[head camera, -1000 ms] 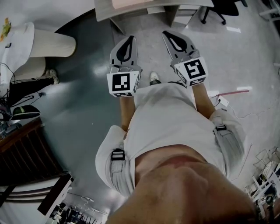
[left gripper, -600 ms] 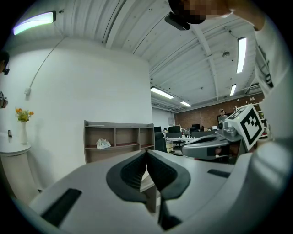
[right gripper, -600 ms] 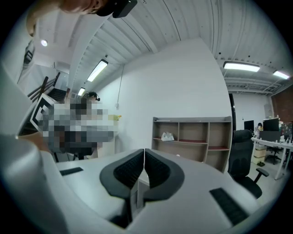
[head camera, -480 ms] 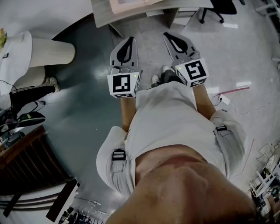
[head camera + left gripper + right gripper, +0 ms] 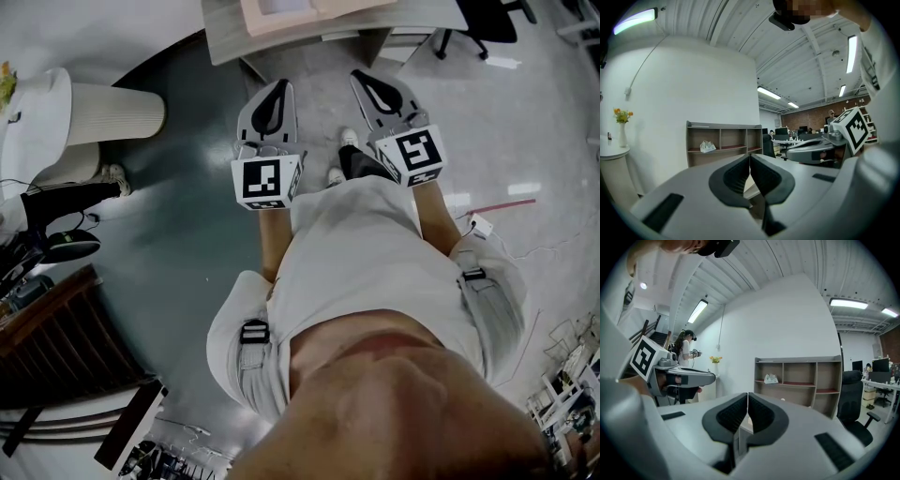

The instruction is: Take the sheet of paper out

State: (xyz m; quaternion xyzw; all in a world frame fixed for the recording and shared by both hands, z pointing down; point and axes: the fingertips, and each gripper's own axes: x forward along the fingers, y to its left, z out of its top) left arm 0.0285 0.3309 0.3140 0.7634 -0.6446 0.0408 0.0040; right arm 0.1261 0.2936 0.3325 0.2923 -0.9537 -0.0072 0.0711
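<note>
- The left gripper is pointed level; its jaws are pressed together and nothing is gripped between them.
- The right gripper is closed in the same way and is also empty.
- Both grippers are seen side by side in the head view, above the floor.
- A white crumpled paper is seen in the left compartment of the wooden shelf, well apart from both grippers; whether it is the sheet cannot be told.
</note>
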